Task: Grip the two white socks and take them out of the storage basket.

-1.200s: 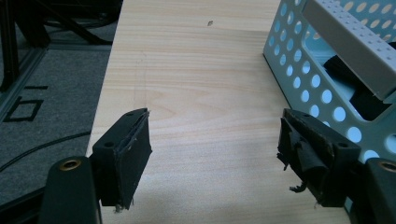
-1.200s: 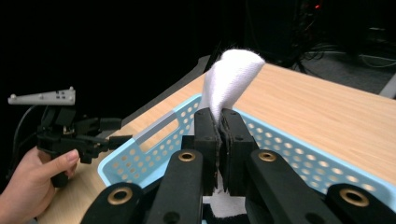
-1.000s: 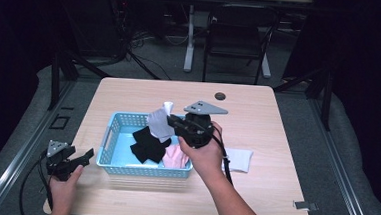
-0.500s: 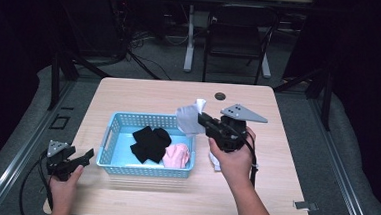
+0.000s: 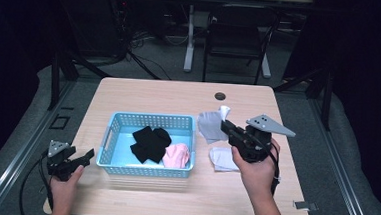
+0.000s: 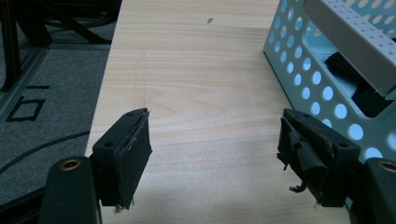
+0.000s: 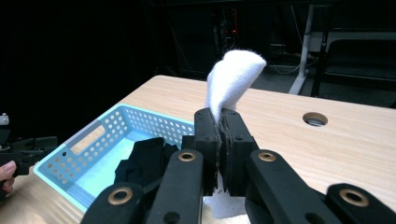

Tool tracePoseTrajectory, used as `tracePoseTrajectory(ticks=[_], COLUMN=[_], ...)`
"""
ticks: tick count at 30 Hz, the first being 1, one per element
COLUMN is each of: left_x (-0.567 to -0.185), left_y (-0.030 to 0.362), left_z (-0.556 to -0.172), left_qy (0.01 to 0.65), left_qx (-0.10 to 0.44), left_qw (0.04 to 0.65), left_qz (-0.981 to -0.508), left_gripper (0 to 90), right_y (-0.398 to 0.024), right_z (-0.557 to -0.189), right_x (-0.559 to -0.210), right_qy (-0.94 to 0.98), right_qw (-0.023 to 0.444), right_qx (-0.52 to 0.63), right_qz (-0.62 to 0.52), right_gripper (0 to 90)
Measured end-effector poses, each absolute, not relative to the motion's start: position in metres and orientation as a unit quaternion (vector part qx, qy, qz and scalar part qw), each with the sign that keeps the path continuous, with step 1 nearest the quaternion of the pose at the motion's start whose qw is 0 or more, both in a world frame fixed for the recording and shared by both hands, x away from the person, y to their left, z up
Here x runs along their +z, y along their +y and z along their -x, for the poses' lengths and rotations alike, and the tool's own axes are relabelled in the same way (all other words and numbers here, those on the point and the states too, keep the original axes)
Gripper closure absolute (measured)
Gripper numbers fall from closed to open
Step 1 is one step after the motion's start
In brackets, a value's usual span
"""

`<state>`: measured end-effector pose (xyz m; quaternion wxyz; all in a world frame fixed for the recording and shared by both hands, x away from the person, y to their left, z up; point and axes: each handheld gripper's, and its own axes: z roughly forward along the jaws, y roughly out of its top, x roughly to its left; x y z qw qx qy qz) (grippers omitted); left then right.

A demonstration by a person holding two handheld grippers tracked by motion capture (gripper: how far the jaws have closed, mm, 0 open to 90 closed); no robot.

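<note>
- Left gripper [image 5: 86,156] is resting at the table's [image 5: 149,92] left edge, jaws spread wide with nothing between them, just beside the blue basket [image 5: 147,171].
- Basket is holding black cloth [image 5: 149,142] and pink cloth [image 5: 177,155].
- Right gripper [image 7: 219,140] is hovering right of the basket, jaws clamping a white sock [image 7: 233,74], above another sock [image 5: 223,159].

Lab: dark room w/ cables [image 5: 132,49], metal frame [image 5: 60,69].

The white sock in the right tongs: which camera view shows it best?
The right gripper view: the white sock rises close up, pinched between the shut jaws of the right tongs. The high view shows it small and pale grey, hanging beside the blue basket. The left gripper view looks elsewhere.
</note>
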<state>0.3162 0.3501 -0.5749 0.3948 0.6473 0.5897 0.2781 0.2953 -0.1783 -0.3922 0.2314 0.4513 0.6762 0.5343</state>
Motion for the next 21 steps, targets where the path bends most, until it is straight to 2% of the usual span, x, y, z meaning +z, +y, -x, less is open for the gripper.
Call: tracePoseTrajectory(ticks=[21], left_x=[-0.575], left_y=[0.351], left_z=[-0.316], left_qy=[0.592], left_qx=[0.276], left_qw=[0.392], left_qz=[-0.648], left_gripper=[25.3], right_y=[-0.187], right_z=[-0.293], right_x=[-0.440], right_qy=[0.682], right_qw=[0.213], right_qx=[0.503], right_qz=[-0.487], right_gripper=[86.8])
